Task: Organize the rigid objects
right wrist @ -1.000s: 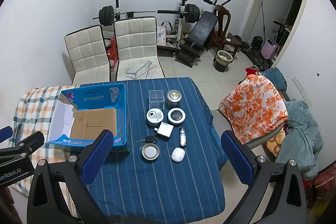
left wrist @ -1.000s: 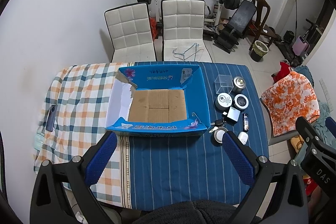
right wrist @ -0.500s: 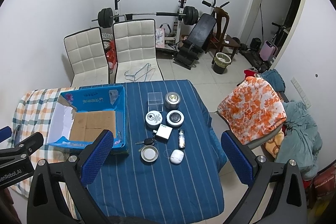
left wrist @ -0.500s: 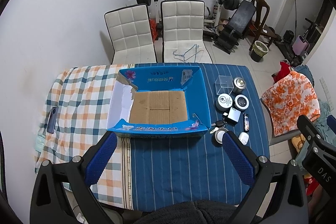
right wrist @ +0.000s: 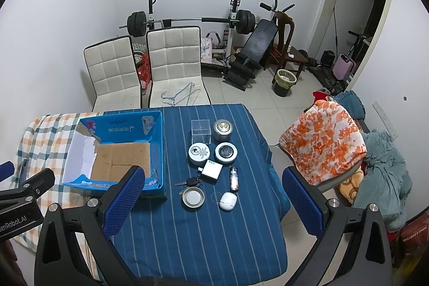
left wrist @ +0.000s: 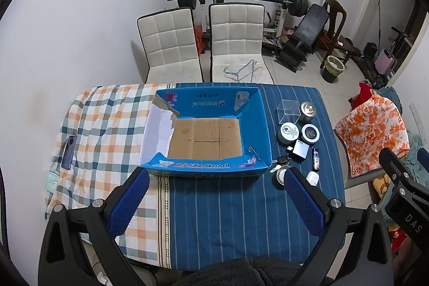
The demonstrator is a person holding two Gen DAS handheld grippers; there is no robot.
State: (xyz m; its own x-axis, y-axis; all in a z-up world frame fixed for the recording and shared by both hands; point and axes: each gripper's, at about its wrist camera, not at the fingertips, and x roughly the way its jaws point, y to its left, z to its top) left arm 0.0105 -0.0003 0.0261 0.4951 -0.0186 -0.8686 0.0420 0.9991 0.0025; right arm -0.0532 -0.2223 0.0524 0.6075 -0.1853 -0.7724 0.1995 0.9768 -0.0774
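Left gripper (left wrist: 215,190): jaws wide, holding nothing, above the surface.
Right gripper (right wrist: 213,190): jaws wide, holding nothing.
Blue box (right wrist: 158,149): open, on the surface's left.
Small items (right wrist: 211,154): clustered right of the box.

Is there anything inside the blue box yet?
No, the blue box shows only its bare cardboard floor, while the small items such as the white tin sit on the tablecloth beside it.
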